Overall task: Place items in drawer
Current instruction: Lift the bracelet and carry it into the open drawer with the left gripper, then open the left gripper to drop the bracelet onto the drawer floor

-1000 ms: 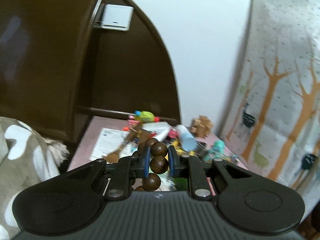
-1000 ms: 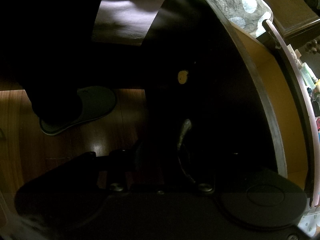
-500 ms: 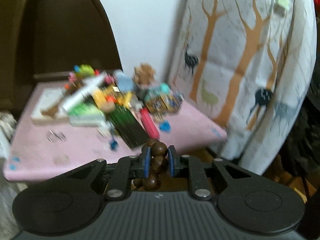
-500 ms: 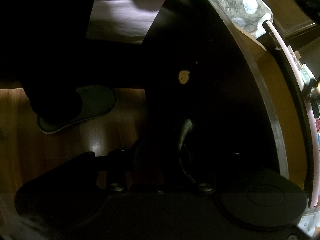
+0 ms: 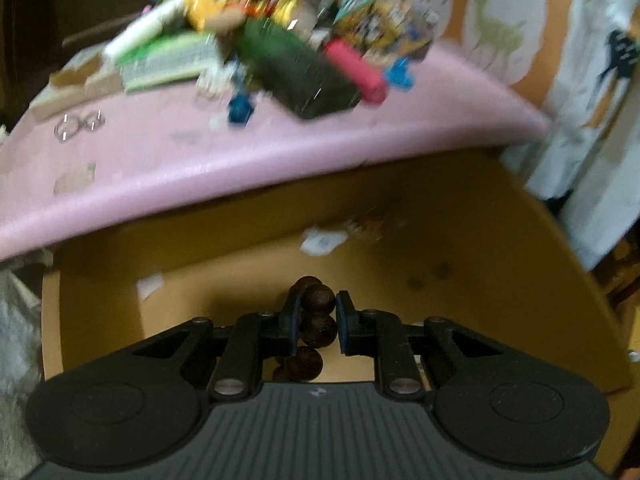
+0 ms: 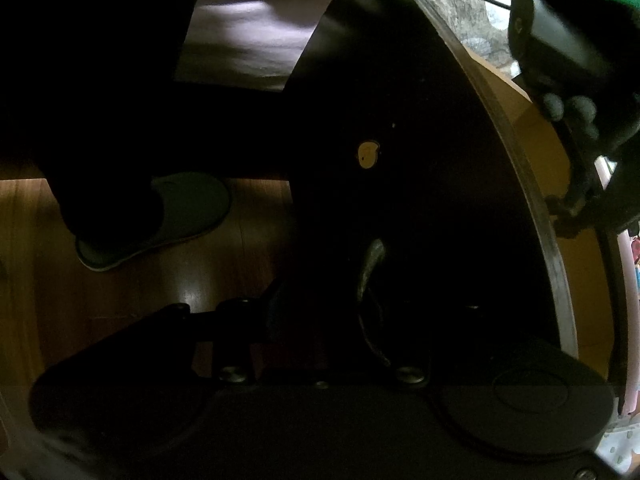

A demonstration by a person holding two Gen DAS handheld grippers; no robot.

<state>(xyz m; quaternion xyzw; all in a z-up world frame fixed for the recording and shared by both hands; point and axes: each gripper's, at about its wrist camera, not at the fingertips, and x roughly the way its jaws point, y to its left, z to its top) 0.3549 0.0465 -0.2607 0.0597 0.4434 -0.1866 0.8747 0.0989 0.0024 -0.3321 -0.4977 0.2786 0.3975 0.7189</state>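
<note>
My left gripper (image 5: pixel 318 322) is shut on a string of dark brown wooden beads (image 5: pixel 317 312) and holds it over the open drawer (image 5: pixel 460 280), whose tan floor lies below. White paper scraps (image 5: pixel 322 240) lie on the drawer floor. My right gripper (image 6: pixel 324 312) is at the dark drawer front (image 6: pixel 420 200), its fingers around the metal handle (image 6: pixel 370 264); it is too dark to tell how the jaws stand. The left gripper and gloved hand show at the upper right of the right wrist view (image 6: pixel 568 80).
A pink tabletop (image 5: pixel 200 148) above the drawer carries a pile of toys, a green-black box (image 5: pixel 296 68), a red tube (image 5: pixel 356 70) and a green book (image 5: pixel 168 60). A tree-print curtain (image 5: pixel 540 40) hangs at the right. A slippered foot (image 6: pixel 160 220) stands on the wood floor.
My left gripper has swung down from the tabletop to over the open drawer, still holding the beads. It now appears in the right wrist view. The right gripper has stayed at the handle.
</note>
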